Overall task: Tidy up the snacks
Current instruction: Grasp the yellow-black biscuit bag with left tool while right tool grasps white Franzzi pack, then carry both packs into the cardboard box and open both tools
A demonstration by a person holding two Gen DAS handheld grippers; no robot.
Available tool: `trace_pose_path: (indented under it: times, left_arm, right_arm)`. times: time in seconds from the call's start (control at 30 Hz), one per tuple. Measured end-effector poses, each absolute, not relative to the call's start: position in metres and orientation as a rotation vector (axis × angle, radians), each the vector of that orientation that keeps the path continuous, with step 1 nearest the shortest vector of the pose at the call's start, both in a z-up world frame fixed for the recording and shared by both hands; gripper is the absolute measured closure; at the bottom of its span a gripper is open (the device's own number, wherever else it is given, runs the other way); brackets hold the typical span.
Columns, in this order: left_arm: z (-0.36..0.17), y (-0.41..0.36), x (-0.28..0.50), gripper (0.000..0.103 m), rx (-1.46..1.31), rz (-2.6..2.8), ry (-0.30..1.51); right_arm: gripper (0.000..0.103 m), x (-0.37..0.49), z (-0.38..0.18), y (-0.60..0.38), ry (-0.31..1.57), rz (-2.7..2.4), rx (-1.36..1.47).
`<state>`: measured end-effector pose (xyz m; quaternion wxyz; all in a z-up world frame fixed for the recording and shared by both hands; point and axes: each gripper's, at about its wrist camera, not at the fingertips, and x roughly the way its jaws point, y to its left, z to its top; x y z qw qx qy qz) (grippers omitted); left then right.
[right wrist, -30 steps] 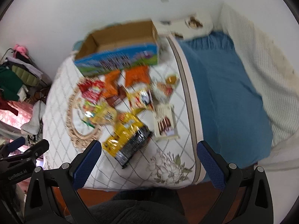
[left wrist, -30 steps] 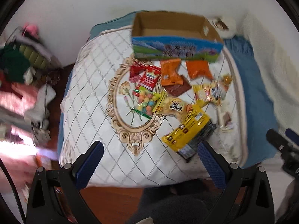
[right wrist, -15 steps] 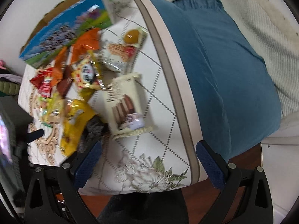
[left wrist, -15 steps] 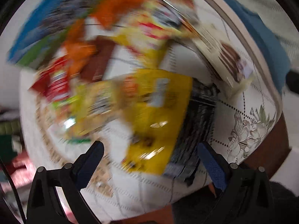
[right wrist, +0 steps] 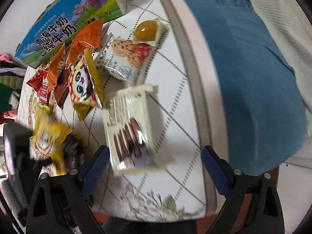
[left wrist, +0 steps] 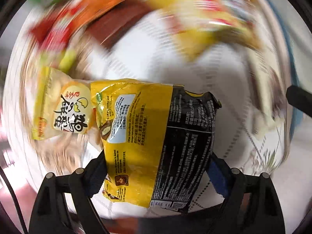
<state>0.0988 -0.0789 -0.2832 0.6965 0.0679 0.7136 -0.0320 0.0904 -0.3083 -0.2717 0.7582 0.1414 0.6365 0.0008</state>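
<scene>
My left gripper [left wrist: 156, 167] has its jaws closed on the sides of a large yellow and black snack bag [left wrist: 156, 136], which stays sharp while the background blurs. A small yellow egg-cake packet [left wrist: 64, 107] lies just past it. My right gripper [right wrist: 154, 165] is open, and a white packet of chocolate sticks [right wrist: 130, 128] lies between its fingers on the quilt. The yellow bag also shows at the left of the right wrist view [right wrist: 52, 138]. Further back lie a panda packet [right wrist: 81, 83], orange packets [right wrist: 83, 39] and a blue cardboard box [right wrist: 64, 25].
The snacks lie on a white patterned quilt [right wrist: 175, 89] over a bed. A blue blanket [right wrist: 249, 78] covers the right side. A biscuit packet [right wrist: 126, 58] and a jelly cup [right wrist: 146, 30] lie near the box. Clothes are piled at far left [right wrist: 7, 78].
My left gripper dropped down onto the yellow and black bag and closed on it. My right gripper moved down and forward until the chocolate stick packet lay between its open fingers.
</scene>
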Motion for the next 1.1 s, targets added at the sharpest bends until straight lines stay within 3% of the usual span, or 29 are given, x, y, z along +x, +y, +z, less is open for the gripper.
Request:
trace_pose_path:
  times: [0.2, 0.33, 0.5, 0.77, 1.1]
  left_arm:
    - [-0.284, -0.011, 0.102, 0.014, -0.169, 0.135, 1.605]
    - [-0.292, -0.010, 0.113, 0.014, -0.120, 0.069, 1.639]
    - [-0.298, -0.016, 0.110, 0.013, -0.049, -0.010, 1.666]
    - [-0.313, -0.031, 0.107, 0.013, -0.085, -0.076, 1.682]
    - [-0.267, 0.010, 0.108, 0.017, -0.131, -0.158, 1.619]
  right_arm:
    - [0.026, 0.126, -0.309, -0.291, 1.453, 0.130, 0.377]
    - [0.045, 0.123, -0.310, -0.275, 1.474, 0.176, 0.333]
    - [0.045, 0.102, -0.312, -0.256, 1.542, 0.201, 0.253]
    - [0.040, 0.104, -0.311, -0.259, 1.482, 0.041, 0.347]
    - [0.044, 0.088, -0.313, -0.206, 1.516, 0.040, 0.225]
